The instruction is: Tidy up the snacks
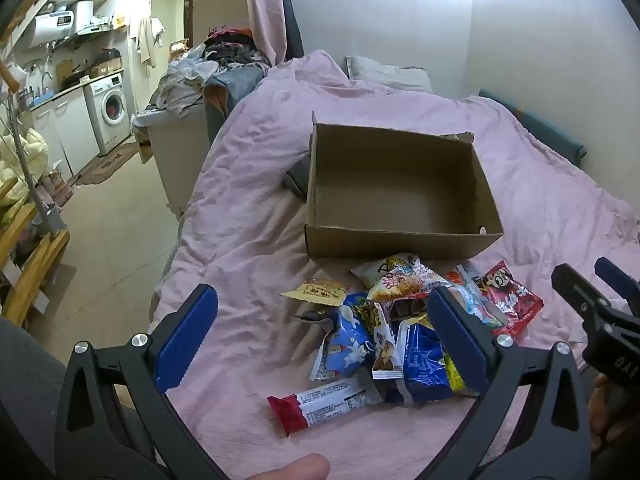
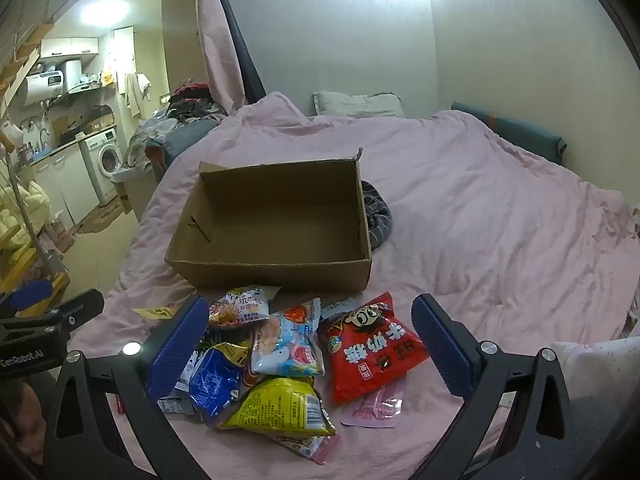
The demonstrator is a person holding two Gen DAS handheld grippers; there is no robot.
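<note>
The left gripper (image 1: 322,328) hangs tilted down over the near edge of the snack pile, jaws spread wide with nothing between the pads. The right gripper (image 2: 310,344) does the same from the other side, fully released and empty, its jaws framing the middle of the heap.

Take the cardboard box (image 2: 224,268) as the landmark. It sits open and empty on the pink bedspread (image 2: 500,216), and all the snacks lie loose in a heap just in front of its near wall. Closest to that wall is a pale orange-printed packet (image 2: 244,306); in front of it a light blue packet (image 2: 290,342). On the right side of the heap lies the red packet (image 2: 368,350), partly covering a clear pink wrapper (image 2: 376,410). Farther from the box are a dark blue packet (image 2: 216,386) and a yellow packet (image 2: 280,404). The red-and-white bar (image 1: 320,402) lies farthest out, apart from the others.

No snack has gone in yet, so the step is likely a first pick. The red packet looks the easiest for the right gripper: it lies on top with free edges. Pinch it at a crimped edge rather than the puffed middle, lift clear of the wrapper below, and carry it over the low near wall before letting go. The bar suits the left gripper, gripped across its narrow width.
</note>
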